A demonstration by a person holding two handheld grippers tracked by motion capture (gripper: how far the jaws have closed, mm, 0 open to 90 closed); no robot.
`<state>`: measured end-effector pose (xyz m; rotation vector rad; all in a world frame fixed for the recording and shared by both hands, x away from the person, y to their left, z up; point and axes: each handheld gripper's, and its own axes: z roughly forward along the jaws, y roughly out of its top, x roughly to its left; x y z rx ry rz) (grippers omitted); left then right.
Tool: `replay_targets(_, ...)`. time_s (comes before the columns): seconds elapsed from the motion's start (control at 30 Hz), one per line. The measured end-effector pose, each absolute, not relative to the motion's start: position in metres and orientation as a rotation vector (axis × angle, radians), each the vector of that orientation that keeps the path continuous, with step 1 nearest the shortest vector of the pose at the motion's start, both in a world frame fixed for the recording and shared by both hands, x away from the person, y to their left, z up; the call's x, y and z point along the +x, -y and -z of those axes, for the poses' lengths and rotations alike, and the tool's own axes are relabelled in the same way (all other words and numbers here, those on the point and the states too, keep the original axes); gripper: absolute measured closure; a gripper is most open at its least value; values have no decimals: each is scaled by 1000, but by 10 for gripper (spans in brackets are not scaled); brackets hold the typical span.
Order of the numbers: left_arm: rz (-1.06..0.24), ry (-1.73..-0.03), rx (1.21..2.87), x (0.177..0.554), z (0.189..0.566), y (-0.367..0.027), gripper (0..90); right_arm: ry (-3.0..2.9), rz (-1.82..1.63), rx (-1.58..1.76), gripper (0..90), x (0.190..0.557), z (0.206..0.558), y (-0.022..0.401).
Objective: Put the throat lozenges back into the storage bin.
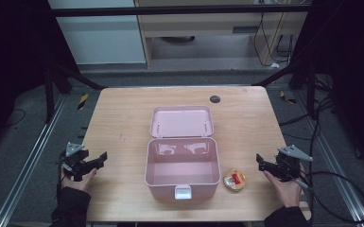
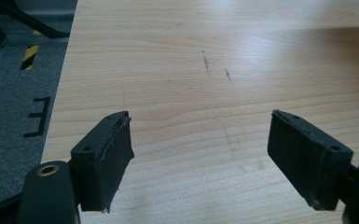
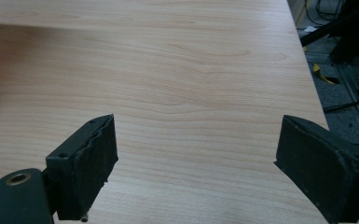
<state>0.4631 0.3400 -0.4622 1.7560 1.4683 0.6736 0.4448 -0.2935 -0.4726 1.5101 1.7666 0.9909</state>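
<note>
At the near edge of the bench (image 1: pixel 123 198), two sleeved forearms come in from below, each hand holding a hand-held gripper. The left hand-held gripper (image 1: pixel 99 160) sits low over the bench's left side, pointing inward toward the middle, and in the left gripper view its jaws (image 2: pixel 200 158) stand wide apart with bare wood between them, grasping nothing. The right hand-held gripper (image 1: pixel 261 161) hovers at the bench's right side, also pointing inward, and in the right gripper view (image 3: pixel 196 168) its jaws are likewise spread, released, with only wood grain between the pads. Between the two, near the front edge, stands a pink box (image 1: pixel 182 170), open, its inside bare, a pale latch (image 1: pixel 183 192) on its front wall. Just to the right of the box, apart from it and closer to the right hand-held gripper, lies a small round packet (image 1: pixel 235 180), yellowish with a red mark; neither tool touches it. The box's lid (image 1: pixel 182 121) is tipped back behind it, lying flat and showing its inner face. Farther back, near the far edge of the bench, is a dark round disc (image 1: pixel 215 99). Beyond the bench are grey floor, black frame bars (image 1: pixel 179 10), black-and-yellow tape (image 1: pixel 82 100) and loose cables (image 1: pixel 283 52).
</note>
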Motion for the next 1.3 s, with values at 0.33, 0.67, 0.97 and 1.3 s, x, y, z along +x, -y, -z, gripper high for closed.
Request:
replay_targets(0.33, -682, -1470, 1777, 464, 464, -337, 208, -1787, -1020, 1478, 122, 441, 453, 288)
replay_targets(0.67, -680, -1492, 1774, 466, 466, -341, 203, -1828, -1029, 1449, 117, 438, 432, 283)
replay_targets(0.97, -683, -1510, 1772, 467, 467, -345, 204, -1916, -987, 1368, 118, 442, 416, 275)
replay_targets(1.3, -687, -1506, 1796, 468, 468, -344, 206, -2049, -943, 1253, 106, 449, 400, 259)
